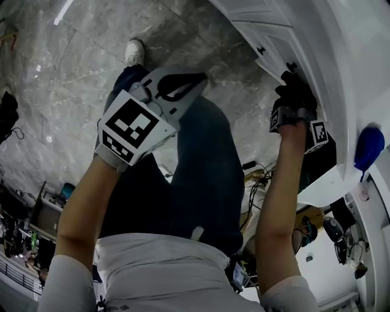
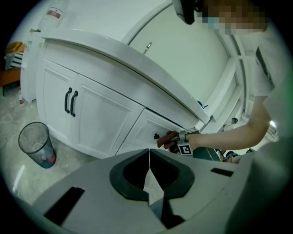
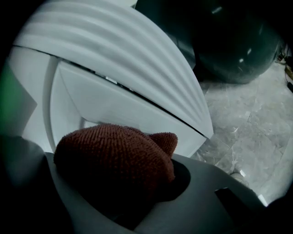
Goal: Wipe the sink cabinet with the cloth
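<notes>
The reddish-brown knitted cloth (image 3: 114,160) is clamped in the jaws of the right gripper (image 1: 294,85) at a drawer front of the white sink cabinet (image 2: 100,114). The left gripper (image 2: 149,160) is held away from the cabinet, jaws closed together on nothing. A red label (image 2: 54,13) beside the cabinet is too small to be read.

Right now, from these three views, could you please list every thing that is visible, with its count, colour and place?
sink cabinet: one, white, before the person.
door handles: two, black, side by side on the cabinet doors.
floor: one, grey marble.
waste bin: one, see-through, on the floor beside the cabinet.
blue object: one, blue, by the countertop edge; kind unclear.
cloth: one, reddish-brown, bunched in the right gripper.
left gripper: one, grey, jaws together, empty, away from the cabinet.
right gripper: one, dark, at the cabinet front, shut on the cloth.
</notes>
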`<state>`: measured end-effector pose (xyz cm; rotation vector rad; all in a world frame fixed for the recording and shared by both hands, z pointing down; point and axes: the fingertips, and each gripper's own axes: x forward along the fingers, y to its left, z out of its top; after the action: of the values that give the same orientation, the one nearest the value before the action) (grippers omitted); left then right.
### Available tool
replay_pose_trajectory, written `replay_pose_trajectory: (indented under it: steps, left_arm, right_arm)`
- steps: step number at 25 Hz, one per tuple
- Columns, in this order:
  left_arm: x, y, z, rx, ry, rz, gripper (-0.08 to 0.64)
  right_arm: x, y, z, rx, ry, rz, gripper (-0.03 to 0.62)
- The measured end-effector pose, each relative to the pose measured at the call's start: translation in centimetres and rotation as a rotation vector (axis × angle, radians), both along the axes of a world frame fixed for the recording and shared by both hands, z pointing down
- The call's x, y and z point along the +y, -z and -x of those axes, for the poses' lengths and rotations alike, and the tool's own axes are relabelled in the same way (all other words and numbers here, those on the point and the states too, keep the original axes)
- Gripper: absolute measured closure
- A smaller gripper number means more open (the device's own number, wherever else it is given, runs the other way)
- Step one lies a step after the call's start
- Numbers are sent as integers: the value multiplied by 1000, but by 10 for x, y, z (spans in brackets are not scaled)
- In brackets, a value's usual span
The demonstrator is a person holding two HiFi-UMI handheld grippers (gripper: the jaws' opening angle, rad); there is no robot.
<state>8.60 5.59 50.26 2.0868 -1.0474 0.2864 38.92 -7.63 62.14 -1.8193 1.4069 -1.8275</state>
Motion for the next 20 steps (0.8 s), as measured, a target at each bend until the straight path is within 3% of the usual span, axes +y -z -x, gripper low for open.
replay_pose_trajectory:
  steps: [9, 14, 20]
  left_arm:
    - [2, -4, 13, -13, 71, 20, 548]
    - [1, -11, 19, -15, 106, 30, 548]
    - [1, 4, 0, -13, 109, 19, 548]
  right_arm:
    - [-2, -50, 21, -19, -39, 69, 560]
    - [3, -78, 31, -4, 18, 147, 560]
    - [4, -81, 19, -8, 9, 138, 560]
